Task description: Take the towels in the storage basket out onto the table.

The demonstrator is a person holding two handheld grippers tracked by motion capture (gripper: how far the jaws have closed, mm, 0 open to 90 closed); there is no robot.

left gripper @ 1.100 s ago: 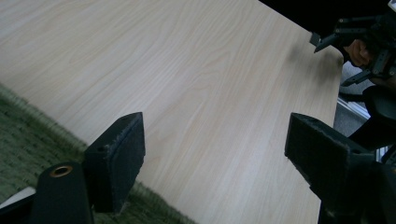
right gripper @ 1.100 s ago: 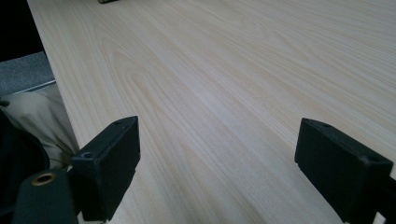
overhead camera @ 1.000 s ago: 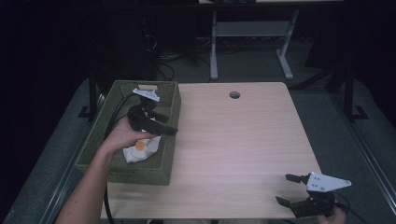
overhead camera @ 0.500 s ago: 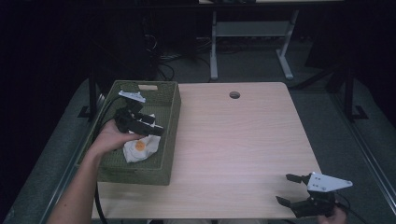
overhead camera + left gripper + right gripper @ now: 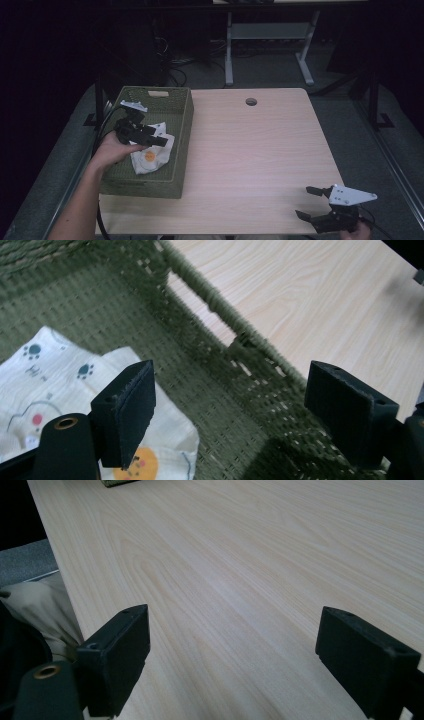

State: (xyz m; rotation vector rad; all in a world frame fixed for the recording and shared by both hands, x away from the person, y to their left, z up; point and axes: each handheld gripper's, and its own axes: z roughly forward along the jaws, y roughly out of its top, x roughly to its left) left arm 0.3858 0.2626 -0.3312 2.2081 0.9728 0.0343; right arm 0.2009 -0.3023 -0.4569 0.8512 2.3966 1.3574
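At nine o'clock on the worktop (image 5: 250,150), the left tongs (image 5: 159,140) hang inside the green woven basket (image 5: 183,125), jaws spread wide and holding nothing. A second ago they sat further toward the basket's right wall, over the cloth; now the hand (image 5: 111,150) has drawn back toward the left rim and the tongs point toward three o'clock. The white printed cloth (image 5: 150,156), with paw marks and an orange spot, lies on the basket floor just beneath the jaws, much where it was. Down at five o'clock the right tongs (image 5: 310,202) rest at the worktop's near edge, jaws wide, unmoved.
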